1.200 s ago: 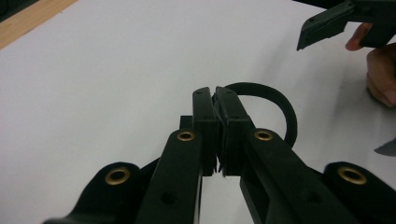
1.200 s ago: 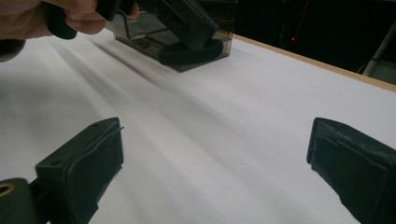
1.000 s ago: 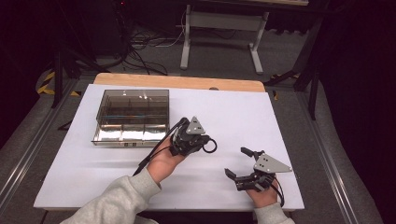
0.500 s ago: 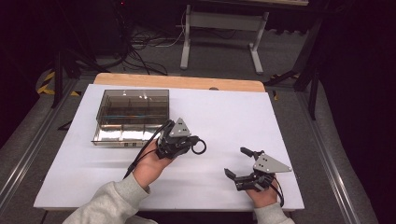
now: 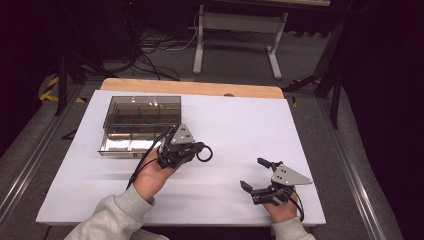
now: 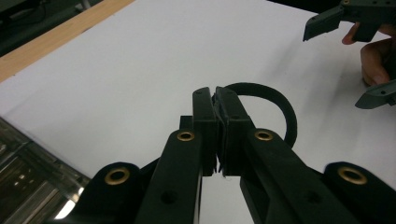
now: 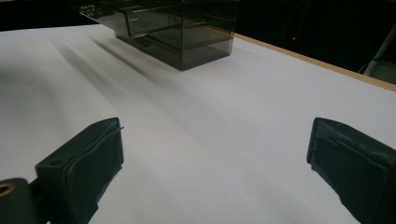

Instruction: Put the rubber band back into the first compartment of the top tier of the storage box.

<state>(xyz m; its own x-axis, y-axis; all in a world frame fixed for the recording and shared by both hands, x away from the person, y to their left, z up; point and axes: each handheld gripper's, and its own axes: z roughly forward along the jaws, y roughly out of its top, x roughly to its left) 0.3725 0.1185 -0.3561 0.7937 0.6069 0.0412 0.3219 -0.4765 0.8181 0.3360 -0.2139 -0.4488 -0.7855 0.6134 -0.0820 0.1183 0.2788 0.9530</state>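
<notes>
Black rubber ring (image 6: 280, 105), one only, is pinched in the left claw (image 5: 196, 150), which has carried it from mid-surface toward the single clear compartment box (image 5: 141, 121) on the white surface (image 5: 250, 120); dropping it in looks next. Right claw (image 5: 255, 175) rests spread, empty, one of two

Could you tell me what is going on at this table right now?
A person holds a gripper in each hand over a white table. The left gripper is shut on a black ring, close to a clear compartment box. The right gripper rests open at the near right, holding nothing.
</notes>
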